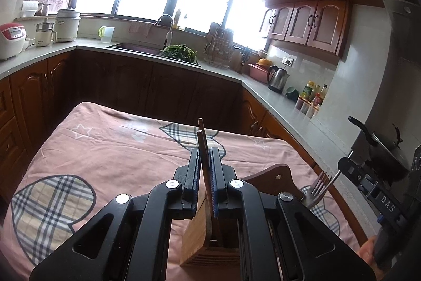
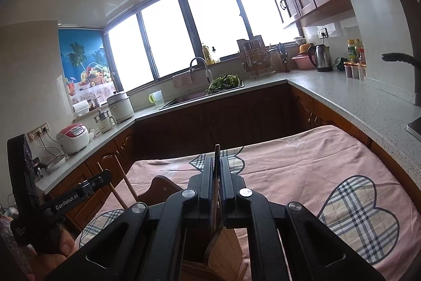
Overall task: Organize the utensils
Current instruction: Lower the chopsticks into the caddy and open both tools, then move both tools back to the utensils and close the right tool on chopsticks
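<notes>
In the left wrist view my left gripper [image 1: 204, 150] is shut on a pair of brown chopsticks [image 1: 202, 138], which stand nearly upright with their lower ends in a bamboo utensil holder [image 1: 196, 236] just below the jaws. To the right a metal fork [image 1: 319, 188] hangs from my right gripper [image 1: 343, 167]. In the right wrist view my right gripper [image 2: 216, 158] is shut on the fork's thin handle [image 2: 216, 152], seen edge on, above the bamboo holder [image 2: 227, 246]. At the left of that view are my left gripper [image 2: 104, 177] and the chopsticks [image 2: 129, 185].
The holder stands on a table under a pink cloth [image 1: 110, 149] with plaid hearts. A wooden board [image 1: 276, 174] with a hole rises behind the holder. Kitchen counters wrap around, with a sink [image 1: 136, 46], a kettle [image 1: 277, 77] and a pan [image 1: 384, 146] at the right.
</notes>
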Available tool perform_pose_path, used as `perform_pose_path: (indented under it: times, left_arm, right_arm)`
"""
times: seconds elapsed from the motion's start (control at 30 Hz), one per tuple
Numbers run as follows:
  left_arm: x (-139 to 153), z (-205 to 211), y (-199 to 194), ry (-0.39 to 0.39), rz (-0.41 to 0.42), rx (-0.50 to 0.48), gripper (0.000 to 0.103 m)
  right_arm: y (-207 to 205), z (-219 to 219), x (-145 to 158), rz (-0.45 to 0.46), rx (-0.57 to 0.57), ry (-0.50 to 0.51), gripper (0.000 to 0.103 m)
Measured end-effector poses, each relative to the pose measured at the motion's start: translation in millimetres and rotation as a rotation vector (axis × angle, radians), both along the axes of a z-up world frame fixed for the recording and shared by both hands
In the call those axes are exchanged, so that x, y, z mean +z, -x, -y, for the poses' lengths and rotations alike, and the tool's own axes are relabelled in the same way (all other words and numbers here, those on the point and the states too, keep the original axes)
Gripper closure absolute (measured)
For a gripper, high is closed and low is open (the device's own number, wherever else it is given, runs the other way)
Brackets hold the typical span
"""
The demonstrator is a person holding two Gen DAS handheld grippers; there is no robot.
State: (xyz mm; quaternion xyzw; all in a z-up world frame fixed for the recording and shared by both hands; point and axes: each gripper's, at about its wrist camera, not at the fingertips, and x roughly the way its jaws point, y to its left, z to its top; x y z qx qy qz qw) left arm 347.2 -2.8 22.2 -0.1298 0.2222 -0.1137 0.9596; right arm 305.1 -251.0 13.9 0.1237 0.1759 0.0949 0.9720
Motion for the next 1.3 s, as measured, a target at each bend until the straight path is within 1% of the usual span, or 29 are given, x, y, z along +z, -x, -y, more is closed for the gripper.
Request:
perform_pose_path:
  times: [0.03,0.07,0.13,0.17,0.2,0.23,0.27,0.3,0.33,0.4,0.47,0.53,0.57,0.6,0.63,0.67,0.7,0.97,1.17,1.3]
  left_arm:
    - [1,0,0,0.0,-0.002,0.0,0.096]
    - [2,0,0,-0.002,-0.005,0.0,0.096]
    - [3,0,0,-0.004,-0.011,-0.002,0.095]
    - [3,0,0,-0.003,-0.014,-0.001,0.09]
    - [2,-1,1,-0.001,-0.018,0.002,0.079]
    - [2,-3,2,0.003,-0.021,0.009,0.07]
    - [2,-5,3,0.008,-0.019,0.018,0.057]
    - [3,-6,6,0.013,-0.016,0.024,0.054]
    - [3,-8,8,0.016,-0.016,0.024,0.054]
    - [3,-9,12,0.02,-0.022,0.021,0.049]
    - [3,-12,19,0.015,-0.018,0.029,0.046]
    - [2,-15,27,0.013,-0.024,0.038,0.039]
    - [0,-17,32,0.018,-0.029,0.042,0.035]
    - [-1,-20,36,0.024,-0.035,0.045,0.033]
    - [-3,-23,41,0.029,-0.044,0.049,0.031]
    - [-6,-25,46,0.032,-0.054,0.054,0.027]
    - [-9,-28,52,0.033,-0.063,0.059,0.024]
    - [-44,-31,92,0.013,-0.186,0.047,0.023]
    - [-67,-24,119,-0.001,-0.25,0.017,0.023]
    - [-78,-18,130,-0.013,-0.281,0.003,0.023]
  right_arm:
    - [-1,0,0,-0.003,0.004,-0.002,0.098]
    - [-1,0,0,-0.006,0.004,-0.003,0.094]
    - [-1,0,0,-0.012,0.004,-0.008,0.094]
    - [0,1,0,-0.012,0.005,-0.012,0.094]
    - [0,1,1,-0.01,0.003,-0.014,0.093]
    - [1,2,1,-0.011,0.0,-0.018,0.093]
    - [2,3,2,-0.013,-0.001,-0.026,0.092]
    - [3,4,2,-0.016,-0.002,-0.034,0.088]
    - [4,6,2,-0.018,-0.005,-0.04,0.085]
    - [7,8,2,-0.017,-0.006,-0.052,0.061]
    - [13,11,2,-0.013,-0.005,-0.067,0.052]
    - [20,13,2,-0.014,-0.001,-0.08,0.048]
    - [23,14,2,-0.015,-0.002,-0.085,0.036]
    - [28,16,0,-0.016,-0.004,-0.093,0.021]
    - [33,17,-1,-0.015,-0.001,-0.103,0.014]
    - [38,18,-2,-0.012,0.0,-0.114,0.007]
    - [44,19,-3,-0.012,-0.001,-0.122,0.005]
    - [87,22,-20,-0.08,0.011,-0.13,0.004]
    - [117,28,-39,-0.139,-0.004,-0.114,0.004]
    - [132,32,-52,-0.182,-0.012,-0.103,0.004]
